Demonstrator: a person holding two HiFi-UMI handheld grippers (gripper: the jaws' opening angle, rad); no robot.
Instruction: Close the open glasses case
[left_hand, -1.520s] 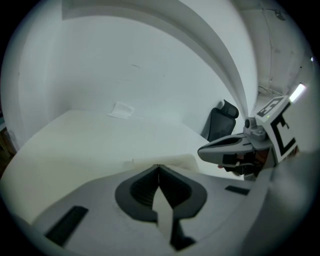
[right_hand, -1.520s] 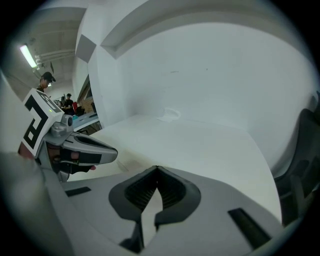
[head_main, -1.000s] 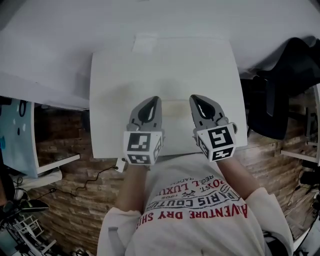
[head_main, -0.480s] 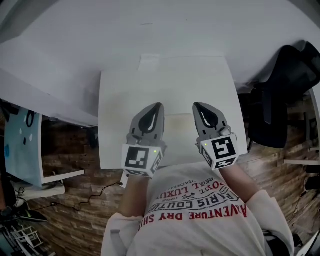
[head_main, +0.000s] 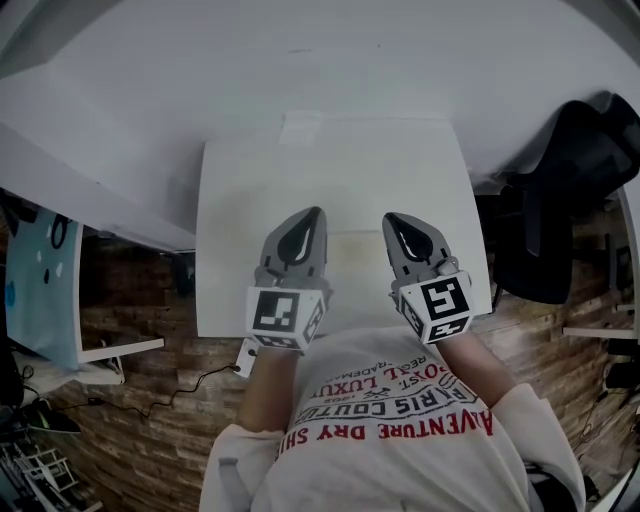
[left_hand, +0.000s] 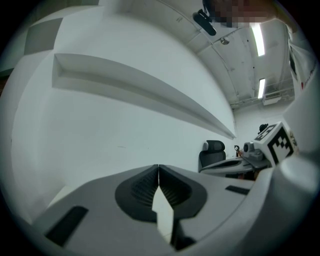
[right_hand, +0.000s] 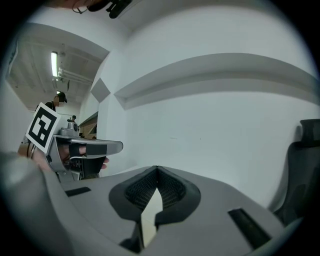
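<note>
- Left gripper over the near edge of the white rectangular table, at about 7 o'clock on the tabletop. In its own view the ribbed dark pads meet at the tips, with nothing between them.
- Right gripper is beside it at about 5 o'clock. Its jaws are likewise pressed together at the tips and empty.
- Faint cream rectangular patch lies on the table between the two grippers, at 6 o'clock. The picture is too washed out to tell whether it is the glasses case, or whether it is open or closed.
- Black office chair stands off the table's 3 o'clock side.
</note>
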